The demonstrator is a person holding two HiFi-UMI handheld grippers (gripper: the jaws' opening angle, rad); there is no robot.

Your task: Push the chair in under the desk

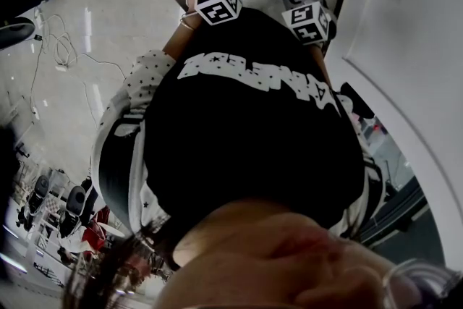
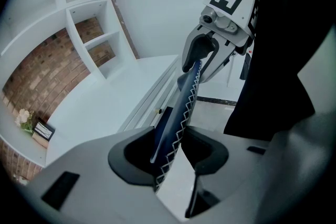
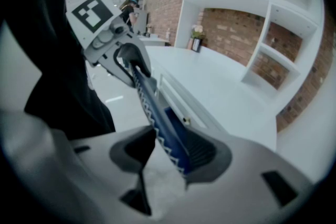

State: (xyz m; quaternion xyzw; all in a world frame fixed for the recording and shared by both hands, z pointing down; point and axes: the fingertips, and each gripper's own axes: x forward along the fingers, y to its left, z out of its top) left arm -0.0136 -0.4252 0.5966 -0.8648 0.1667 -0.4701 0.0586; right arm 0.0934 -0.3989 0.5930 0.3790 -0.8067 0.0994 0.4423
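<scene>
Both of your hands are on the chair back. Your left gripper is clenched on its blue top edge with the white zigzag stitching. Your right gripper is clamped on the same edge further along. Each gripper view shows the other gripper at the far end of that strip.

What matters here is how that edge lies. It runs side to side across your body, from one gripper to the other. The white desk is on its far side, away from your torso: left of the strip in the left gripper view, right of it in the right gripper view. So the push should go square to the edge, straight away from you and toward the desk, not along the strip.

Neither hand is clearly nearer the desk. You hold one end each, and the head view shows both grippers close to level, just short of the desk's front edge. I think you should drive both ends evenly, because a stronger push on one side would probably swing the chair round.

The seat is hidden behind your body, so I cannot tell how far under it already sits.
</scene>
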